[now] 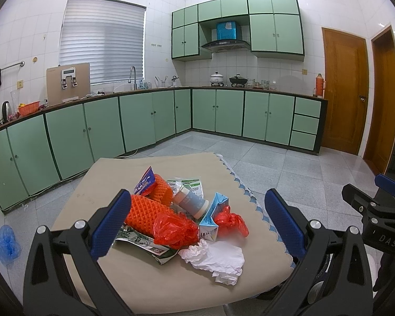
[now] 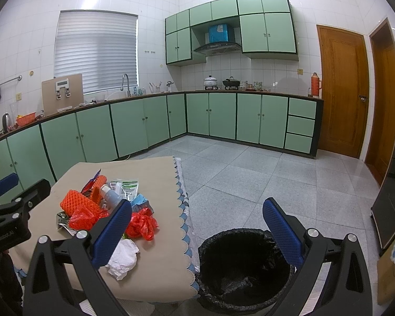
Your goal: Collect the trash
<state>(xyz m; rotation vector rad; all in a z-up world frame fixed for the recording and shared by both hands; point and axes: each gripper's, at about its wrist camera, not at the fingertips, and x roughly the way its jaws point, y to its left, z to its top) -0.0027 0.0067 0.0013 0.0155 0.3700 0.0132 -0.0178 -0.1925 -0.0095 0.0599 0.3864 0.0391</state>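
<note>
A pile of trash lies on the beige table (image 1: 134, 284): orange foam nets (image 1: 144, 210), red plastic bags (image 1: 171, 229), a small bottle (image 1: 191, 201), a blue carton (image 1: 213, 214), crumpled white tissue (image 1: 216, 259) and printed wrappers (image 1: 139, 242). My left gripper (image 1: 197, 223) is open and empty, above the near side of the pile. My right gripper (image 2: 197, 231) is open and empty, above a bin lined with a black bag (image 2: 239, 266) right of the table. The pile shows in the right wrist view too, with the tissue (image 2: 123, 258) nearest.
Green kitchen cabinets (image 1: 144, 121) run along the left and far walls. Grey tiled floor (image 2: 250, 173) spreads right of the table. Wooden doors (image 1: 345, 92) stand at the right. A blue shoe cover (image 1: 5, 239) lies on the floor at the left.
</note>
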